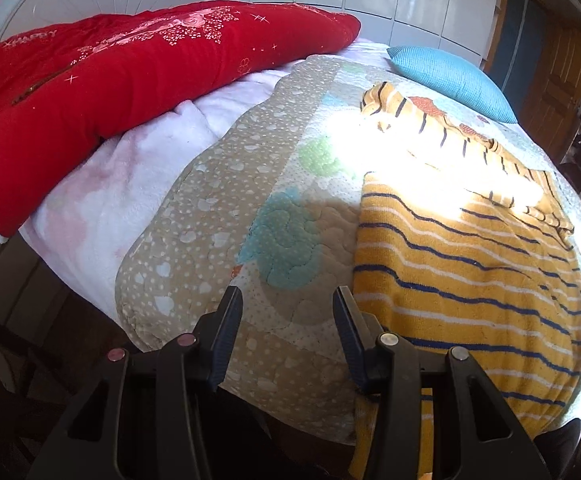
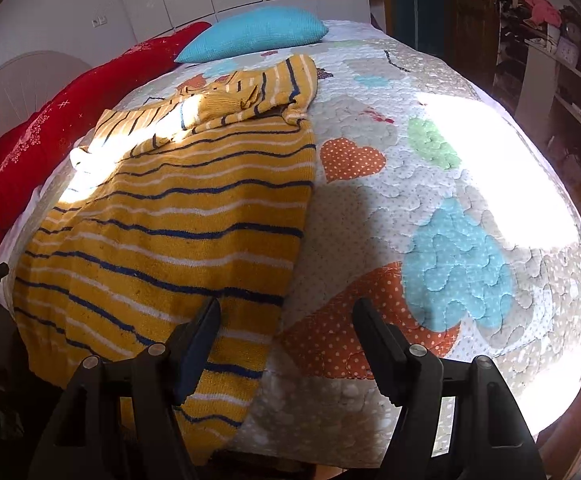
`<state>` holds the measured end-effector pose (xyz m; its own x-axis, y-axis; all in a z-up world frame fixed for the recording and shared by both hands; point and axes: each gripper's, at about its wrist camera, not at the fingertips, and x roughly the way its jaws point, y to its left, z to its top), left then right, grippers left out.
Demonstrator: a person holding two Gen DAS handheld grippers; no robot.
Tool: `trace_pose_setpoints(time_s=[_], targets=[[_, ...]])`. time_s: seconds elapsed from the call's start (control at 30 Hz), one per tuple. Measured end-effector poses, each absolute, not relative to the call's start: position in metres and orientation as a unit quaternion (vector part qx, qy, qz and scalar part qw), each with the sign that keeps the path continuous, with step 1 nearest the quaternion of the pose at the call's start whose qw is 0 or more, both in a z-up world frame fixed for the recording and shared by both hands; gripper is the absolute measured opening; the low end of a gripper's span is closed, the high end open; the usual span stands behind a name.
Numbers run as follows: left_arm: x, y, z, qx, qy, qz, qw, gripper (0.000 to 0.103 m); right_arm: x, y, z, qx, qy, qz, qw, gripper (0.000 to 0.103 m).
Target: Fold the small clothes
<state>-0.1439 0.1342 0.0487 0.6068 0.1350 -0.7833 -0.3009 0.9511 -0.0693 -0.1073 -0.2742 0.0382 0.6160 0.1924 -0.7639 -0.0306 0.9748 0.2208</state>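
A yellow knit sweater (image 1: 470, 272) (image 2: 162, 232) with navy and white stripes lies flat on the quilt (image 1: 230, 200) (image 2: 410, 200), its hem hanging over the bed's near edge. Its sleeves (image 1: 450, 136) (image 2: 230, 96) are folded across the top part. My left gripper (image 1: 287, 292) hovers open over bare quilt just left of the sweater's left edge, with nothing between its fingers. My right gripper (image 2: 287, 303) is open and straddles the sweater's right edge near the hem. Its left finger is over the knit and its right finger over the quilt, and the pads are not pressing.
A red quilted cover (image 1: 130, 80) and a white fleece blanket (image 1: 130, 184) lie along the left of the bed. A blue pillow (image 1: 450, 76) (image 2: 250, 32) sits beyond the sweater. Cluttered shelves (image 2: 550, 60) stand to the right. Bright sun patches wash out parts of the quilt.
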Motion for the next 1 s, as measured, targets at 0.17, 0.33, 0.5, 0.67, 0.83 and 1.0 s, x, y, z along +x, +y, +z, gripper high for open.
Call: trace_pose_setpoints(time_s=[0.17,0.33,0.5,0.67,0.83,1.0], targets=[[-0.155,0.136,0.053,-0.101,0.423,0.115,0.893,0.065,-0.108,-0.266,0.038,0.107,0.438,0.073,0.889,0.073],[-0.162,0.139,0.052,-0.128,0.423,0.108,0.891,0.069,-0.113,-0.252,0.035,0.103,0.450,0.088,0.883,0.073],[-0.165,0.139,0.045,-0.156,0.434,0.089,0.883,0.070,-0.120,-0.241,0.032,0.079,0.464,0.101,0.877,0.074],[-0.165,0.129,0.050,-0.151,0.430,0.073,0.887,0.070,-0.096,-0.250,0.081,0.071,0.408,0.097,0.905,0.074],[-0.164,0.113,0.055,-0.162,0.418,0.042,0.893,0.074,-0.022,-0.257,0.117,0.100,0.347,0.092,0.928,0.074],[-0.166,0.102,0.056,-0.146,0.419,0.020,0.896,0.074,0.076,-0.259,0.105,0.167,0.372,0.095,0.908,0.074]])
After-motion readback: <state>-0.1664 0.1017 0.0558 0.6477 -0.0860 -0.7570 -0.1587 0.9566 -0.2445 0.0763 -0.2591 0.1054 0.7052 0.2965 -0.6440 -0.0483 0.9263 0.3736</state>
